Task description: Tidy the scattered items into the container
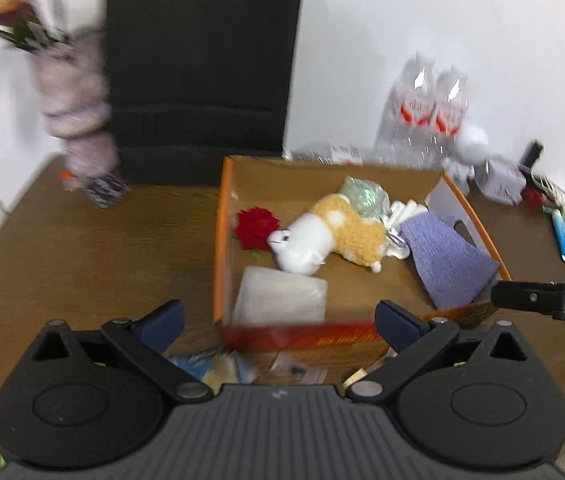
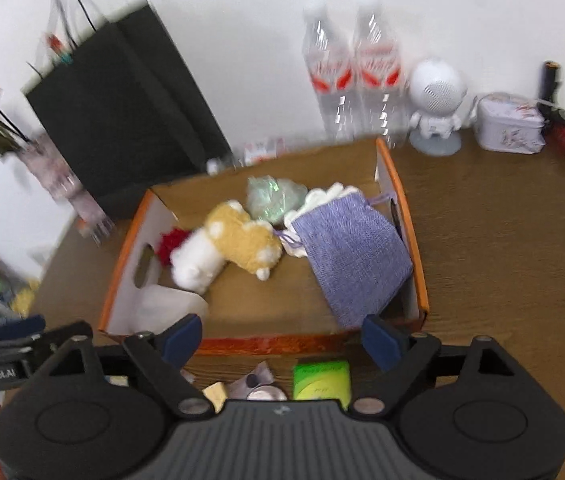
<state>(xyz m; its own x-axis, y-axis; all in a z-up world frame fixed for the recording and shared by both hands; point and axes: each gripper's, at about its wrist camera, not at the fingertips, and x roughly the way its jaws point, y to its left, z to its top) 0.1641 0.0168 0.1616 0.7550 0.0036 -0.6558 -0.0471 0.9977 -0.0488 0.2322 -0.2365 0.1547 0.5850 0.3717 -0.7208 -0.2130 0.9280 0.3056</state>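
Left wrist view: left gripper [image 1: 278, 320] tilted down over orange-rimmed cardboard box [image 1: 220, 240], spread wide, empty; right gripper [image 2: 282, 338] likewise.

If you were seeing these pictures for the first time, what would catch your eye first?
Probably the orange-edged box in the middle of the brown table, with a tan and white plush toy lying at its centre. To the toy's right a purple cloth pouch leans on the box wall. Behind, a tall black paper bag stands against the white wall.

Open-topped box [image 2: 402, 216], bare floor patch at its near middle, black bag [image 2: 122, 112] and bottles [image 2: 354, 80] crowding behind
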